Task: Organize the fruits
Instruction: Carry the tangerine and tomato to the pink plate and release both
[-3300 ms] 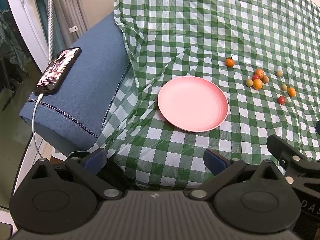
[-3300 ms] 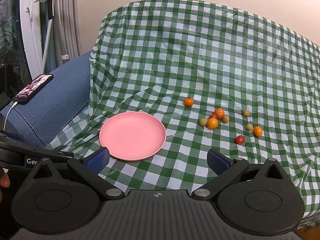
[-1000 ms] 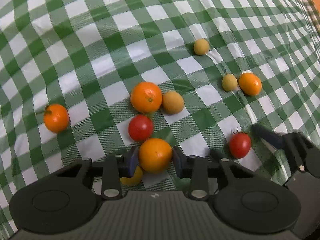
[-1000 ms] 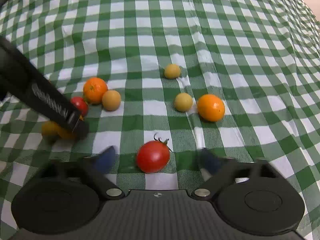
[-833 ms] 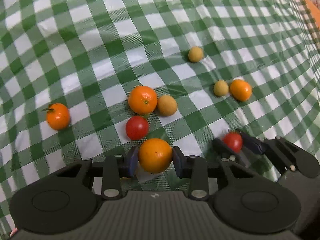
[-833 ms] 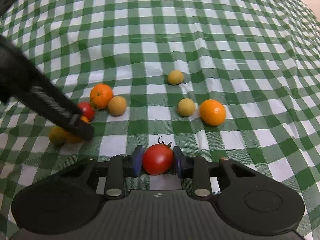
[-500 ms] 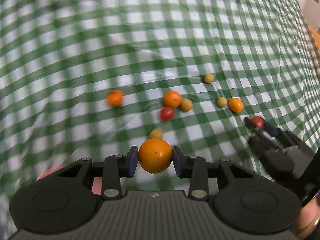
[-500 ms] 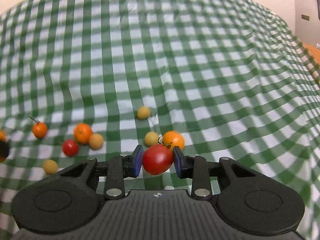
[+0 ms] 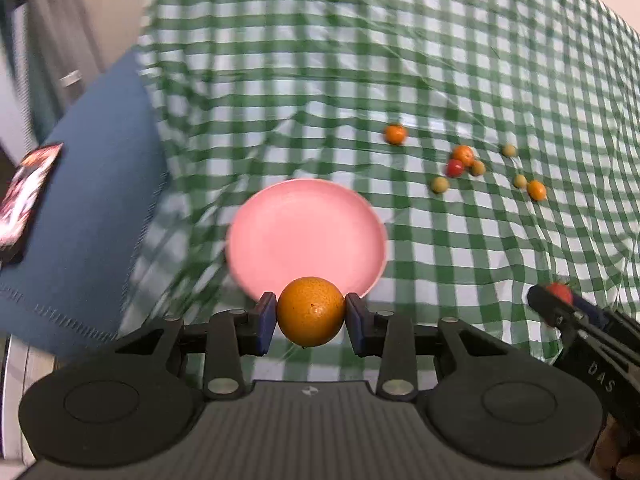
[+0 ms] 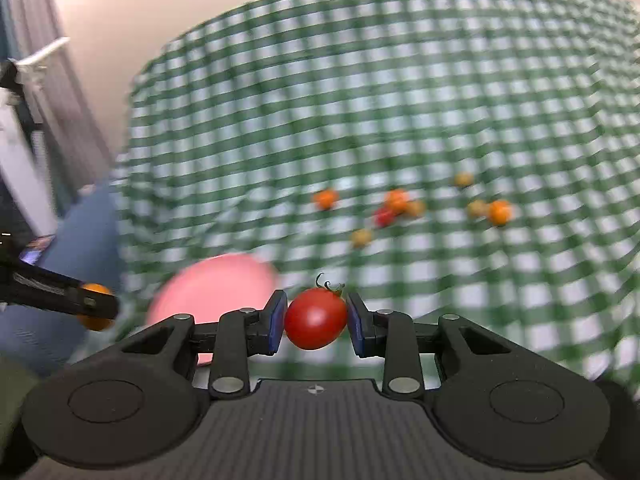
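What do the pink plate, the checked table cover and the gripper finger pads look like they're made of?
Pink plate: likely matte plastic or melamine, with a uniform colour and no glaze glare. Checked table cover: looks like thin vinyl or oilcloth, since its creases carry a faint sheen, though it could be cloth. Left gripper pads: blue, seemingly rubbery, on black hard-plastic fingers, pressed against the orange.

Green-and-white checked cloth (image 9: pixel 460 248) covers the worktop ahead of me, creased, with folds running up its far side. To my left, a blue cushioned seat (image 9: pixel 92 216) with pale stitching along its near edge; the cloth's left edge hangs down beside it. A phone (image 9: pixel 24 200) lies on the blue seat with its screen lit. Grey curtain (image 10: pixel 52 80) and a white frame (image 10: pixel 16 156) stand at far left. Plain cream wall (image 10: pixel 168 4) behind, blurred.
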Motion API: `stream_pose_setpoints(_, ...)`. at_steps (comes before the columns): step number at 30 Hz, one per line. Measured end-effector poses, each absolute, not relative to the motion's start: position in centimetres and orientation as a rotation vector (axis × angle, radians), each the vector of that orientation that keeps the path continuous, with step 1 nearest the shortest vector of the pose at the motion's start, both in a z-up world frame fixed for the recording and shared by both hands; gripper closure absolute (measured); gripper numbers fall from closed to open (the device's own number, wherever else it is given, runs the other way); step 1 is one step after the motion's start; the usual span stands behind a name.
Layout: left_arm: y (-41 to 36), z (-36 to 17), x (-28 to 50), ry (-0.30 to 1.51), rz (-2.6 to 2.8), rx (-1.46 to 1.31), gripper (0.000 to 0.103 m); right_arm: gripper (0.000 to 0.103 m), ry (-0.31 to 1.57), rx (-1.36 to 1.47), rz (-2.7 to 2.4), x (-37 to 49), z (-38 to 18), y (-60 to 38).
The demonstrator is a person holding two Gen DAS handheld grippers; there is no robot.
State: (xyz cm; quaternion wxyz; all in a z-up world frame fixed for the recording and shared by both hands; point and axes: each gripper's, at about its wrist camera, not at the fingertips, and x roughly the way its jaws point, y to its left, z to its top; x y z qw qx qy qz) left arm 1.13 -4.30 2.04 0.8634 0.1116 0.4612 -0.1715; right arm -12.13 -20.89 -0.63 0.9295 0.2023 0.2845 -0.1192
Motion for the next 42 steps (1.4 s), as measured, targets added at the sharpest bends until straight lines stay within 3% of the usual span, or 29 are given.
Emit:
stream_pose_setpoints(11, 3.5, 4.0, -3.2, 0.933, -0.285, 0.102, 0.062, 0.069, 0.531, 0.213, -0.182, -14.5, 3.2, -15.3)
stream_pose_setpoints(24, 3.8, 3.0, -4.5, 0.937, -0.316, 0.093, 0.062, 0.069, 0.536, 0.194, -0.187, -15.8, 3.7, -14.2)
stream_pose_setpoints(42, 2.4, 0.5, 1.3, 1.013, -0.319, 0.082, 0.062, 0.069, 0.629, 0.162, -0.186, -9.8, 0.8, -14.9)
